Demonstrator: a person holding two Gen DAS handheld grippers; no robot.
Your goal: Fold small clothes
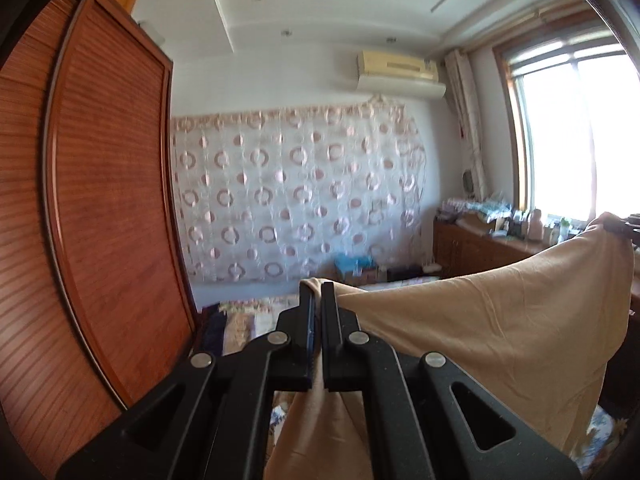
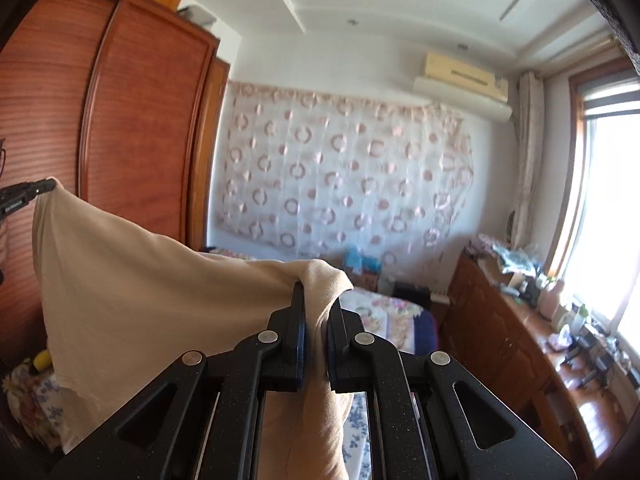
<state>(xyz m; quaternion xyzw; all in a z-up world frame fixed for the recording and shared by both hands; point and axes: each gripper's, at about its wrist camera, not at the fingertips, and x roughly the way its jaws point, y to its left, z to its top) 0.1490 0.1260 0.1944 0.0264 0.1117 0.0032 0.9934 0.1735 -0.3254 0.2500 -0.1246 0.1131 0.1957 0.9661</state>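
Holding beige garment point(image 1: 500, 320) aloft | left hand-held gripper point(image 1: 318, 296) clamped | right hand-held gripper point(image 2: 316, 300) clamped

Right gripper point(image 2: 316, 300) at 6 o'clock, jaws clamped on beige garment point(image 2: 140, 272) corner. Cloth stretches toward 9 o'clock, far corner pinched by left gripper point(image 2: 47, 186). Wardrobe point(image 2: 132, 120) at 10 o'clock.

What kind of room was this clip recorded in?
Most likely a home bedroom: a bed with floral bedding, a tall wooden wardrobe and a wall air conditioner. Both grippers hold up a beige garment.
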